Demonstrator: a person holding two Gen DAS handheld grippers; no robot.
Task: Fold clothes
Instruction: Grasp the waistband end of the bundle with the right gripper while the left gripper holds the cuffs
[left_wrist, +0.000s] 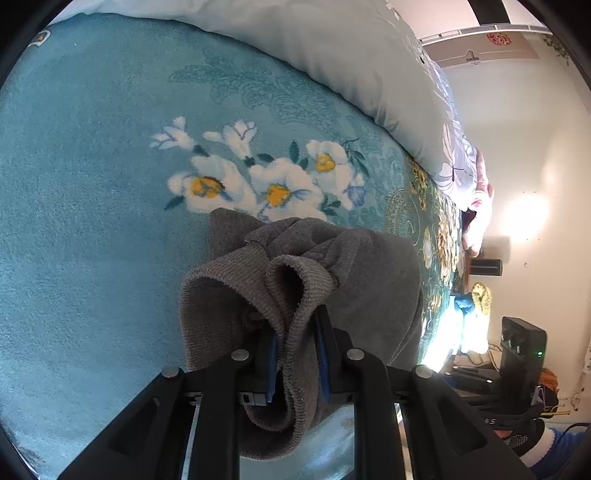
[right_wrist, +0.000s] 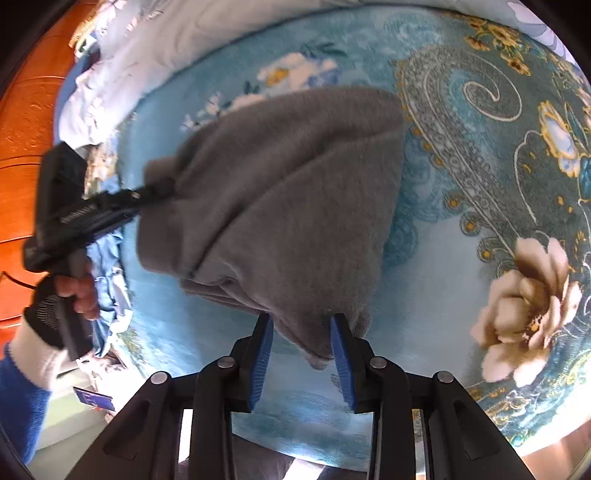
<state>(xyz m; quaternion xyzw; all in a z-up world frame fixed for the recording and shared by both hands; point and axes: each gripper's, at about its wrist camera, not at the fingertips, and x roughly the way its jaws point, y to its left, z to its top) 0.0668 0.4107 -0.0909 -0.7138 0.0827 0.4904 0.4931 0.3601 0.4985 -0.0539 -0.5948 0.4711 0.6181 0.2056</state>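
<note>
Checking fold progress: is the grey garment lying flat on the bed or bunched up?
Bunched up. The grey garment hangs in creases between the left gripper, shut on its ribbed hem, and the right gripper, shut on another edge.

Bright daylight, blown-out glare on the wall (left_wrist: 524, 218), fisheye-curved dark edges, motion blur in the right view

- A home bedroom: a bed spread with a plush teal blanket (left_wrist: 92, 184) patterned in white flowers fills most of both views.
- A pale quilt (left_wrist: 332, 48) lies bunched along the top of the frame.
- A reddish wooden panel (right_wrist: 26, 122) stands at the left edge.
- White walls (left_wrist: 517, 140) and small clutter sit at the right.
</note>
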